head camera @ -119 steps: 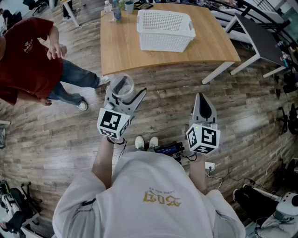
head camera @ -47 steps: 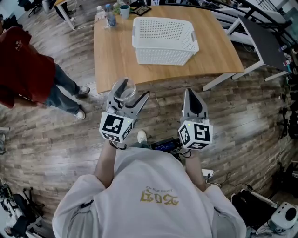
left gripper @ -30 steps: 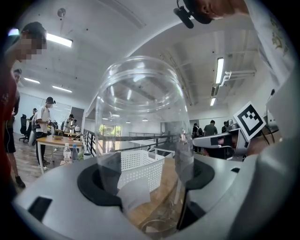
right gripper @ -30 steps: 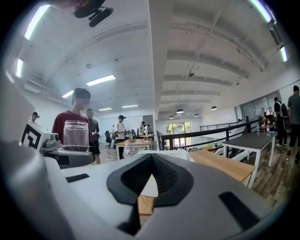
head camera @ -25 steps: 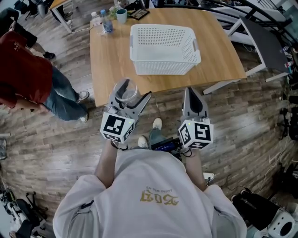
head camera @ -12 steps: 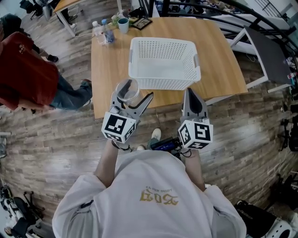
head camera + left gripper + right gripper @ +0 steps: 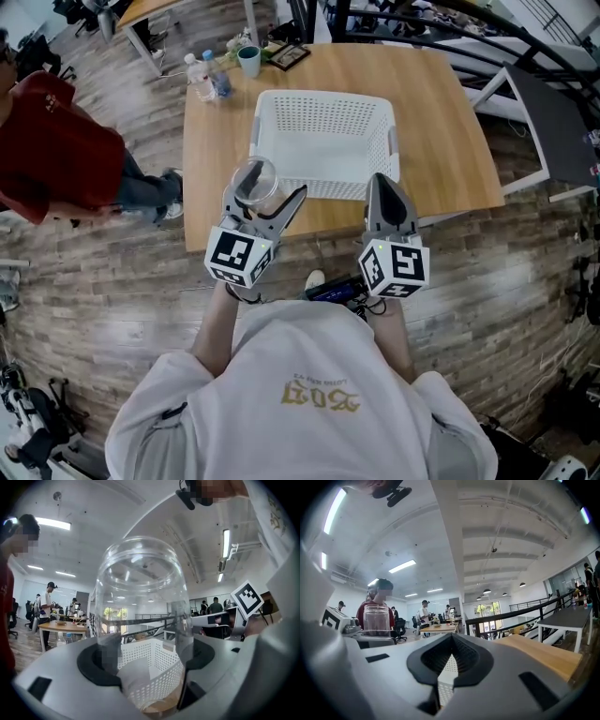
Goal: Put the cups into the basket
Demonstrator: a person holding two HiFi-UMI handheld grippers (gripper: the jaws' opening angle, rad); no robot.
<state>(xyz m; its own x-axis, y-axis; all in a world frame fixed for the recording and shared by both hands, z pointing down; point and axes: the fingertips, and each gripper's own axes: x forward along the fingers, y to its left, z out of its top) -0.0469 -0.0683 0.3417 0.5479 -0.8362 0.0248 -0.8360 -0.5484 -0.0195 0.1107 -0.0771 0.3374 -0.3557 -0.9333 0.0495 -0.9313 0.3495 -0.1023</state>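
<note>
The table [image 7: 441, 122] and basket [image 7: 319, 141] have drawn much closer, and the basket now sits just ahead of both grippers. The left gripper [image 7: 263, 193] pinches 1 clear cup [image 7: 253, 178] upright, just short of the basket. The right gripper [image 7: 382, 183] is pressed together, empty. The drop looks to be within reach.

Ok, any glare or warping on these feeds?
Head view: sharp, evenly lit, bowed at the edges. Left gripper view: strong fisheye; glints on the clear cup, white basket warped through it. Right gripper view: fisheye, bright ceiling lights, no blur.
</note>
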